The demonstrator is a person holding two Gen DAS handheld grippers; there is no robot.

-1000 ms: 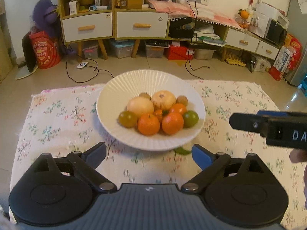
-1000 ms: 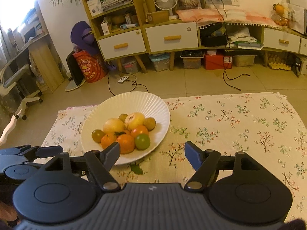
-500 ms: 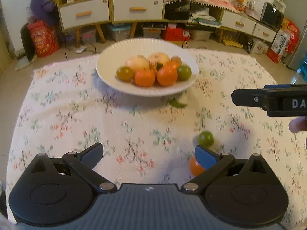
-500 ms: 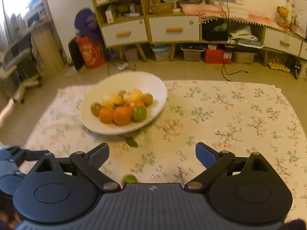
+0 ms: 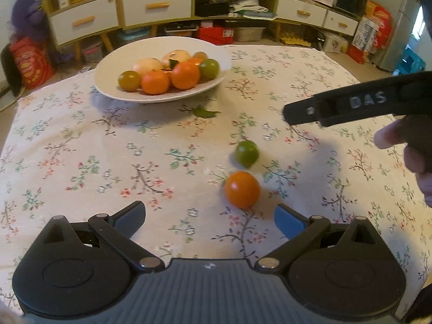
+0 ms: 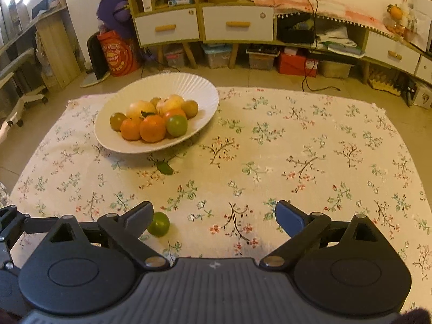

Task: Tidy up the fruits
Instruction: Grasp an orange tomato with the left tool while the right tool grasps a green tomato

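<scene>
**Here, two loose fruits lie short of the bowl**

Left wrist view: the left gripper (image 5: pixel 209 220) stands wide with nothing between its jaws. An orange (image 5: pixel 242 189) lies on the cloth (image 5: pixel 81 156) just ahead of its right finger, and a green fruit (image 5: pixel 247 153) sits just beyond that. The bowl (image 5: pixel 113 62), heaped with fruit, is well apart at the far side. A hand (image 5: pixel 405 145) holds the other tool at right.

Right wrist view: the right gripper (image 6: pixel 214 214) is wide and holds nothing. The green fruit (image 6: pixel 158 224) lies just beside its left finger. The bowl (image 6: pixel 189 86) stands far left, with a leaf (image 6: pixel 164 168) on the cloth (image 6: pixel 310 135) near it.
</scene>
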